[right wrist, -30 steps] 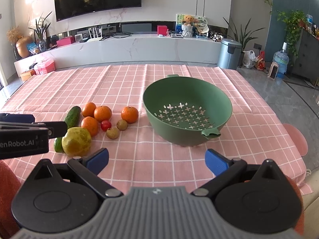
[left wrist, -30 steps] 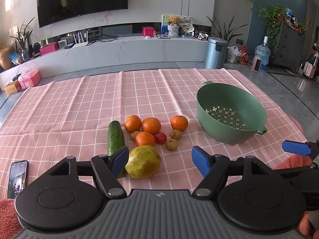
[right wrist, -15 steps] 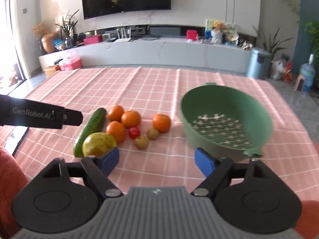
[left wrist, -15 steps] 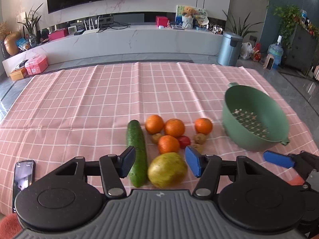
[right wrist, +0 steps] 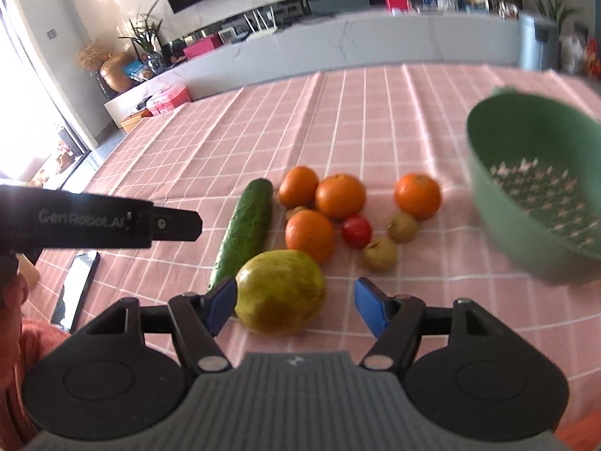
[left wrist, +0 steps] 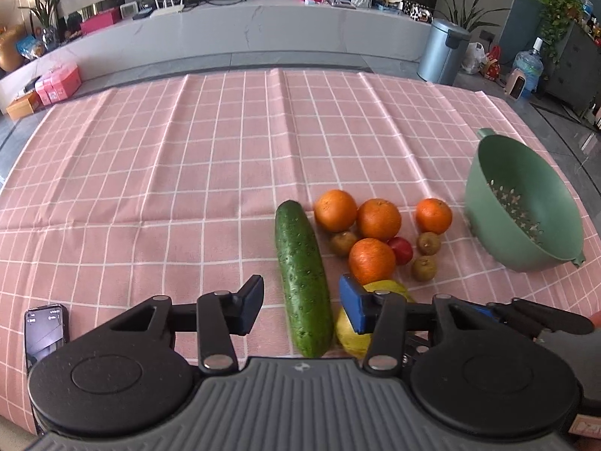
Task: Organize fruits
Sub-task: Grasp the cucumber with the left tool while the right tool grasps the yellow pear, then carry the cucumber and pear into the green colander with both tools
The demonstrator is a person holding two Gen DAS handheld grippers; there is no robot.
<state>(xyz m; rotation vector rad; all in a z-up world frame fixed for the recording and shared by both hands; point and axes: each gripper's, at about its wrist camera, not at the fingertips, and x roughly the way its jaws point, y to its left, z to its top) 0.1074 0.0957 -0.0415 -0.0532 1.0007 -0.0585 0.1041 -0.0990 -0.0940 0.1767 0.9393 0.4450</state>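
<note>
A green cucumber (left wrist: 302, 274) lies on the pink checked cloth between the tips of my open left gripper (left wrist: 302, 306). Beside it lie several oranges (left wrist: 378, 219), a red tomato (left wrist: 400, 250), small brown fruits (left wrist: 423, 267) and a yellow-green pear (right wrist: 280, 291). My open right gripper (right wrist: 296, 304) has the pear between its fingertips, apart from both pads. The pear is partly hidden behind my left gripper's right finger in the left wrist view (left wrist: 349, 332). The cucumber also shows in the right wrist view (right wrist: 246, 231).
A green colander (left wrist: 520, 203) stands on the cloth at the right, also in the right wrist view (right wrist: 537, 188). A phone (left wrist: 45, 332) lies near the front left edge (right wrist: 75, 291). The left gripper's arm (right wrist: 101, 221) crosses the left of the right wrist view.
Both grippers moved left and lower toward the fruit. The left went from the pear to over the cucumber. The right swung from the colander to around the pear.
</note>
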